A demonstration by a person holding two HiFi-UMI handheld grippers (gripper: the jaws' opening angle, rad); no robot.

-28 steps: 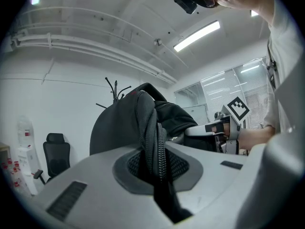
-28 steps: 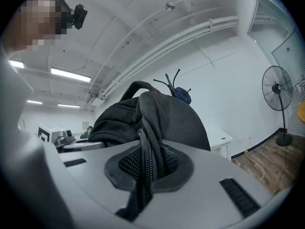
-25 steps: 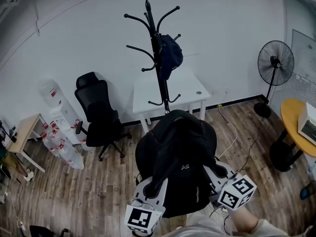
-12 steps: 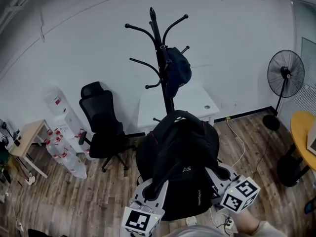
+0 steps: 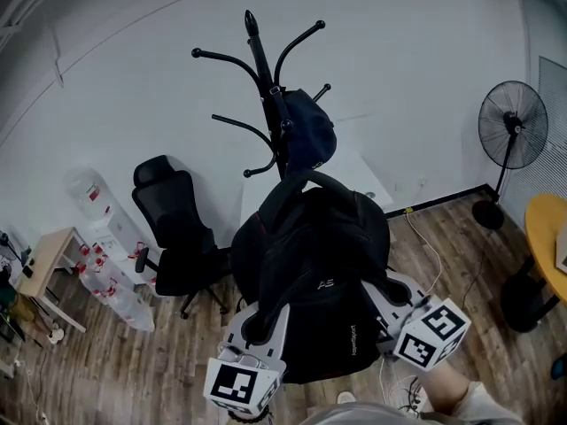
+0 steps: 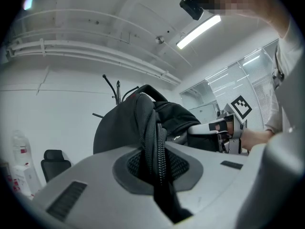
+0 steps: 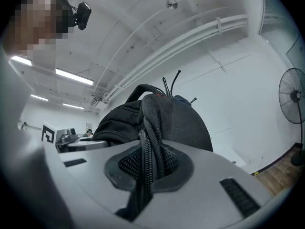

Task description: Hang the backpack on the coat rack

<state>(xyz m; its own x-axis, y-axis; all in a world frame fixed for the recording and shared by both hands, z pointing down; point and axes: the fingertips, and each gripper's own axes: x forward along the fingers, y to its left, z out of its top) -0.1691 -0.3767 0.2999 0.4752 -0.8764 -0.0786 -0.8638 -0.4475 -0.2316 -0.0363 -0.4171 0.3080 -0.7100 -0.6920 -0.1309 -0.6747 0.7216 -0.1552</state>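
A black backpack [image 5: 314, 273] hangs in the air between my two grippers, its top handle arched upward. My left gripper [image 5: 257, 326] is shut on the left shoulder strap [image 6: 155, 142], which runs between its jaws. My right gripper [image 5: 383, 312] is shut on the right shoulder strap [image 7: 148, 147]. The black coat rack [image 5: 266, 78] stands behind the backpack against the white wall, with curved hooks at the top. A dark bag [image 5: 308, 135] hangs on one of its right-hand hooks. The rack's lower pole is hidden behind the backpack.
A black office chair [image 5: 173, 228] stands left of the rack, with water bottles [image 5: 102, 264] and a small wooden table [image 5: 35, 259] further left. A white table [image 5: 359, 171] sits behind the rack. A standing fan [image 5: 509, 131] and a yellow round table [image 5: 545, 246] are at the right.
Both grippers have carried the backpack up and toward the coat rack. Its top handle now overlaps the rack's lower pole, and the rack looks nearer.
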